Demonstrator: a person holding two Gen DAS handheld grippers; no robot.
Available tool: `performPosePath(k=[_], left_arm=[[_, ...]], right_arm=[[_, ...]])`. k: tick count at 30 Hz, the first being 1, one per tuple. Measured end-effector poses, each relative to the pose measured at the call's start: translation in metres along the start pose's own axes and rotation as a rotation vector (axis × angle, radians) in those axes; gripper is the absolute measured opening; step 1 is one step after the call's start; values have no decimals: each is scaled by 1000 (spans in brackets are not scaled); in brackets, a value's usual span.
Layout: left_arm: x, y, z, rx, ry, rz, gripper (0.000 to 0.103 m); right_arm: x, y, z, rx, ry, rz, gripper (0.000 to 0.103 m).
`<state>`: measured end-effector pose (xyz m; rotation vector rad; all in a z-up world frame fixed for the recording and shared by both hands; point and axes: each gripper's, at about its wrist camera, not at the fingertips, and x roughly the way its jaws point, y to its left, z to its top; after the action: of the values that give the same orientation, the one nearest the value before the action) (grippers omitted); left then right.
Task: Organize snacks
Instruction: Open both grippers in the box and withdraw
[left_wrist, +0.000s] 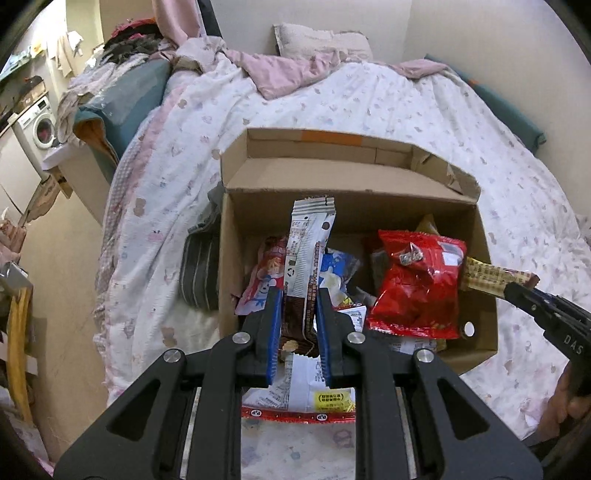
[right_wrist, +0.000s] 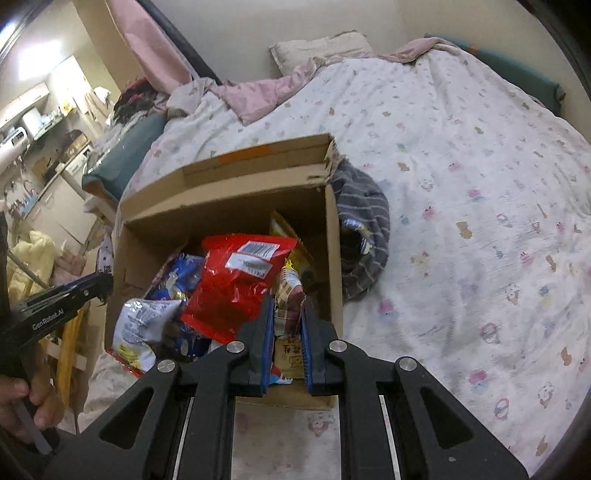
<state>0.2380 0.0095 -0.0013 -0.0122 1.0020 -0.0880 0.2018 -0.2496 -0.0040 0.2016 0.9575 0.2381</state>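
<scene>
You had a long white-and-brown snack packet (left_wrist: 308, 258) clamped in your left tongs (left_wrist: 297, 317), standing upright over the cardboard box (left_wrist: 229, 258) on the bed (left_wrist: 406, 110). Your right tongs (right_wrist: 287, 332) were clamped on a checked yellow-brown packet (right_wrist: 290, 295) at the box's right side. Both looked light, thin and crinkly, likely slippery and easy to crush, so gripping near a sealed end seemed safest. A red bag (left_wrist: 417, 280) lay puffed among other packets inside; a striped cloth (right_wrist: 364, 221) sat beside the box.
</scene>
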Motion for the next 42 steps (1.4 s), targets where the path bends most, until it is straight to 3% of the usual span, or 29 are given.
performPosePath(k=[15, 16, 17, 20, 23, 26, 32, 35, 42], left_arm=[[10, 0, -2, -25, 45, -39, 17], [9, 0, -2, -20, 43, -38, 21], [8, -1, -3, -16, 41, -39, 32], [4, 0, -4, -36, 34, -52, 60], [-2, 3, -6, -49, 21, -57, 61], [-9, 3, -9, -43, -5, 8, 65], [-33, 16, -19, -94, -46, 59, 65], [-48, 19, -26, -96, -79, 79, 65], [-80, 24, -61, -132, -116, 110, 65]], right_arm=[[1, -6, 0, 38, 35, 29, 19], [0, -7, 0, 41, 33, 35, 20], [-1, -7, 0, 43, 30, 36, 22], [-2, -6, 0, 42, 26, 38, 35], [-5, -5, 1, 39, 9, 44, 51], [-12, -5, 2, 47, -21, 61, 68], [-31, 2, -7, 69, -59, 81, 77], [-49, 8, -18, 73, -101, 93, 93], [-78, 18, -46, 49, -155, 83, 102]])
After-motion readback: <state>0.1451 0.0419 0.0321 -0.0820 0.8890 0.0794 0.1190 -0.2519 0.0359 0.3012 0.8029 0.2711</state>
